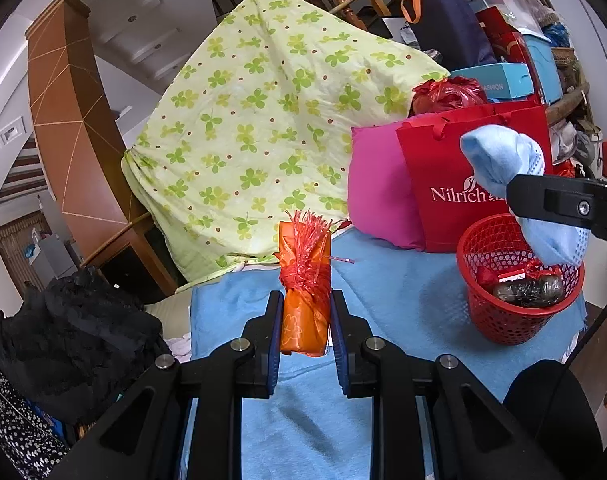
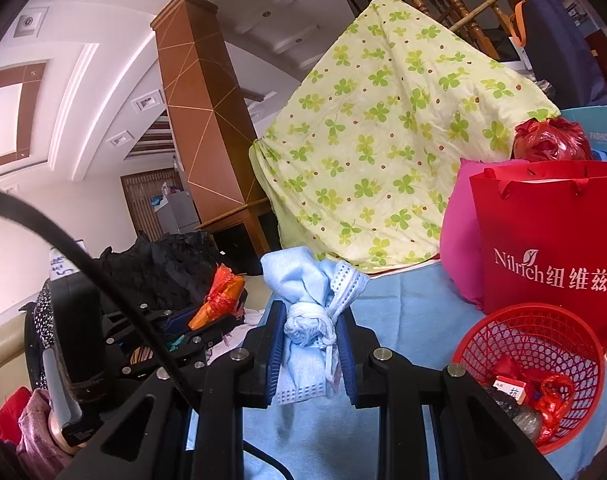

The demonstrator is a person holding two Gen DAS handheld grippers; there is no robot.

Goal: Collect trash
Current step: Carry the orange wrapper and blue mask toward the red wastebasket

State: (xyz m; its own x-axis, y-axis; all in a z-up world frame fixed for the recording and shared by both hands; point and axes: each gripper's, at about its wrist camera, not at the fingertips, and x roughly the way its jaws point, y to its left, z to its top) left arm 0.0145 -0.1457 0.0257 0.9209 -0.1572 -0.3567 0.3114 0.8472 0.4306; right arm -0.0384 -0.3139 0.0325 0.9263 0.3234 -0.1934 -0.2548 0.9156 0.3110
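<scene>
Counted around the red mesh basket [image 1: 515,312]

One red mesh basket; two tied trash bundles outside it, one orange bundle [image 1: 305,304] to its left and one pale blue bundle [image 1: 499,160] above it; one red paper bag [image 1: 443,184] and one pink cushion [image 1: 377,192] behind it; two grippers.

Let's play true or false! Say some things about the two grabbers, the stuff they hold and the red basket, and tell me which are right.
1. The left gripper holds an orange bundle. True.
2. The right gripper is empty. False: it is shut on a light blue bundle.
3. The red basket already has trash inside. True.
4. The red basket stands on a green cloth. False: it stands on a blue cloth.
5. The red paper bag lies flat. False: it stands upright behind the basket.
</scene>
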